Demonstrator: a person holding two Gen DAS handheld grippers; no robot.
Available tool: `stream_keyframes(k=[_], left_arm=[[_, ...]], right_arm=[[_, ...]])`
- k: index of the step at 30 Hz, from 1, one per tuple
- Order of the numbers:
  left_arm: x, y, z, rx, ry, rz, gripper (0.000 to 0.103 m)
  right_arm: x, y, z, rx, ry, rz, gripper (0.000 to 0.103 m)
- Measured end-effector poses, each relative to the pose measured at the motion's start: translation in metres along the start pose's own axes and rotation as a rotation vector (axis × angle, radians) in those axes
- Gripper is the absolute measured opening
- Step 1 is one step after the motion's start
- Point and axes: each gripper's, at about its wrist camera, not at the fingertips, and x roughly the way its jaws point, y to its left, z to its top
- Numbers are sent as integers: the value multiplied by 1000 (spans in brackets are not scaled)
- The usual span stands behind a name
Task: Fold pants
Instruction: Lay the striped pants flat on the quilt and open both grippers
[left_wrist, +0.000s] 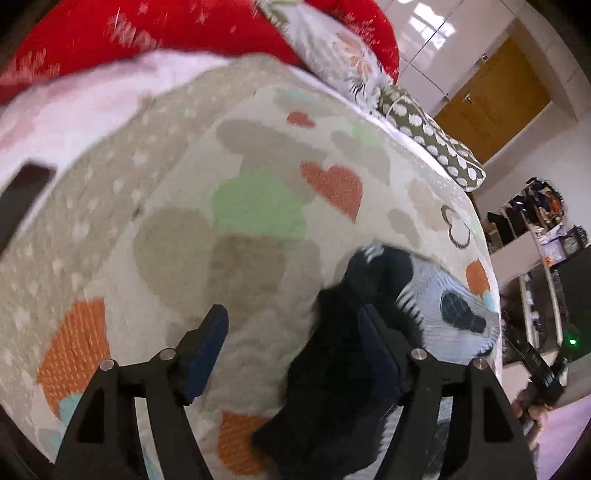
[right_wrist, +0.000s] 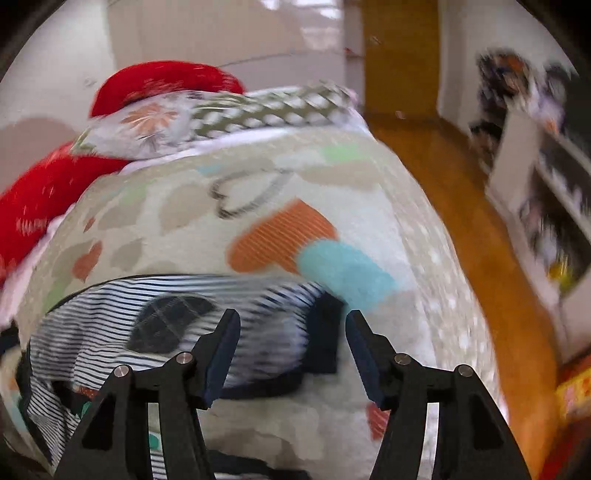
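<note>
The pants (left_wrist: 436, 295) are black-and-white striped with dark patches and a black part, and they lie bunched on a bed cover (left_wrist: 258, 199) printed with hearts. My left gripper (left_wrist: 293, 326) is open above the cover, and the black fabric lies beside and under its right finger (left_wrist: 373, 332) without being pinched. In the right wrist view the striped pants (right_wrist: 92, 332) spread to the left and behind the fingers. My right gripper (right_wrist: 291, 325) is open over their right edge, its pads gripping nothing.
A red blanket (left_wrist: 110, 33) and patterned pillows (left_wrist: 428, 133) lie at the far end of the bed. Past the bed's right edge are wooden floor (right_wrist: 461, 206), a brown door (left_wrist: 491, 99) and cluttered shelves (right_wrist: 546, 206). A hand (left_wrist: 532, 410) shows at the right edge.
</note>
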Motion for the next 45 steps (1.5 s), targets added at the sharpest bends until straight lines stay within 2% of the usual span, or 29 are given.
stream_keyframes(k=[2, 5, 7, 8, 11, 12, 13, 14, 17, 20, 22, 23, 24, 26, 27, 30, 32, 36, 40, 43, 45], left_arm=[[12, 9, -6, -16, 44, -32, 72], [30, 3, -15, -25, 97, -86, 74], [39, -8, -15, -2, 108, -68, 74], [45, -15, -12, 11, 113, -48, 74], [56, -26, -5, 15, 134, -38, 74], [59, -32, -3, 36, 142, -40, 57], [62, -37, -3, 67, 155, -41, 20], [64, -45, -5, 106, 175, -30, 21], [60, -57, -7, 194, 135, 52, 20], [50, -52, 7, 225, 61, 186, 20], [44, -47, 23, 254, 1, 309, 20], [44, -43, 31, 272, -18, 377, 20], [47, -39, 36, 271, -16, 415, 20], [52, -28, 44, 249, 5, 444, 22], [55, -22, 46, 231, 28, 426, 25], [52, 0, 46, 148, 71, 272, 29], [40, 15, 41, 88, 65, 206, 43], [6, 42, 27, -15, 24, 131, 48], [-12, 47, 2, -36, 8, 29, 68], [-9, 43, -23, -25, 43, -49, 72], [-2, 38, -42, -25, 75, -121, 74]], right_arm=[[7, -24, -6, 112, 28, 68, 64], [24, -31, -16, 200, 85, 146, 64], [35, -18, -18, 155, 124, 150, 31], [38, -13, -17, 137, 138, 153, 21], [34, -10, -16, 130, 120, 97, 21], [31, -10, -16, 121, 107, 66, 22], [27, -12, -18, 100, 86, 16, 24], [24, -13, -20, 89, 73, -8, 25], [12, -21, -29, 87, 53, 2, 26], [0, -27, -35, 73, 21, 5, 26], [-6, -31, -37, 79, -3, -3, 27], [-8, -34, -38, 92, -5, -6, 35], [-9, -37, -39, 110, -4, -6, 47], [-14, -46, -42, 166, -10, 11, 52], [-17, -49, -44, 191, -10, 23, 52], [-24, -57, -50, 235, -5, 50, 52], [-29, -60, -54, 244, 0, 64, 52], [-38, -55, -64, 214, 17, 106, 52], [-47, -44, -77, 171, 29, 159, 53], [-59, -40, -93, 164, 27, 213, 55], [-69, -42, -103, 169, 13, 237, 61]])
